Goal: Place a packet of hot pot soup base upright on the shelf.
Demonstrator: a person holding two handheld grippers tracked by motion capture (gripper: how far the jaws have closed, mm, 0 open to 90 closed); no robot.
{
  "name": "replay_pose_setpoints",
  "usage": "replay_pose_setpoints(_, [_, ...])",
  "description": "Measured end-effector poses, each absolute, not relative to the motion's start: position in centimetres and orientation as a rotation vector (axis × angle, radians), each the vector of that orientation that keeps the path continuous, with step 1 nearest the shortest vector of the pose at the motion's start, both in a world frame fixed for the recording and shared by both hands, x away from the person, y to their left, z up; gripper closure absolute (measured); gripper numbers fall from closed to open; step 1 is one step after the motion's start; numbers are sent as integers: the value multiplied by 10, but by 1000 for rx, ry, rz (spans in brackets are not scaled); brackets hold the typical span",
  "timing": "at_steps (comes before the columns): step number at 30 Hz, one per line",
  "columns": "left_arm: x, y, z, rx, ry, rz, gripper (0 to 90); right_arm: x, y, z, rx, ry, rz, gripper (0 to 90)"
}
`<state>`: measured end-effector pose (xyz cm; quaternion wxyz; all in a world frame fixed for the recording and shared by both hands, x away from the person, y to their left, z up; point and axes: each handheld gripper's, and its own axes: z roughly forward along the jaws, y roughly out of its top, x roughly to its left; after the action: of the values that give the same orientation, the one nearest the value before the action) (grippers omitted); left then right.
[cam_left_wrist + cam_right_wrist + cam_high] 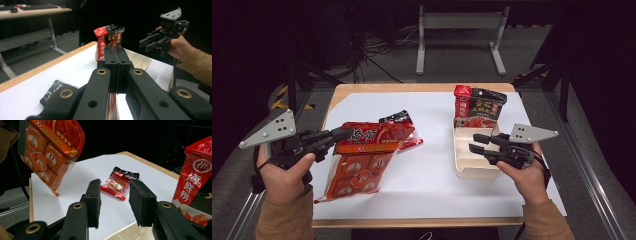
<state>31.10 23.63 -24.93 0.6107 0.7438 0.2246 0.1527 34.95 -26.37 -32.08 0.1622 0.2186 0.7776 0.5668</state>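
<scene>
My left gripper [343,135] is shut on the top edge of a large orange snack bag [362,160], which hangs tilted with its lower end on the white sheet. In the left gripper view the jaws of that gripper [116,51] are pressed together with the bag's thin red edge [112,103] between them. My right gripper [477,142] hovers open over a cream box [469,172], its jaws [114,197] apart with nothing between them. A small red sachet [115,185] lies on the sheet beyond them. The orange bag [50,150] hangs at upper left in the right gripper view.
Red and black packets [477,107] stand in the far end of the cream box [141,60]; one red packet [196,177] rises close on the right. Small sachets [404,125] lie mid-table. A white sheet [432,175] covers the wooden table; a metal frame [459,35] stands beyond.
</scene>
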Motion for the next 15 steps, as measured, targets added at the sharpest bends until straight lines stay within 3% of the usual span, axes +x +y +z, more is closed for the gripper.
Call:
replay_pose_setpoints(8, [311,224,-247,1696,487,366,900,349,-259,-319,606,2223,1645,611])
replay_pose_setpoints(15, [312,215,-244,1666,468,349,900,352,-242,-320,594,2226,1676,529])
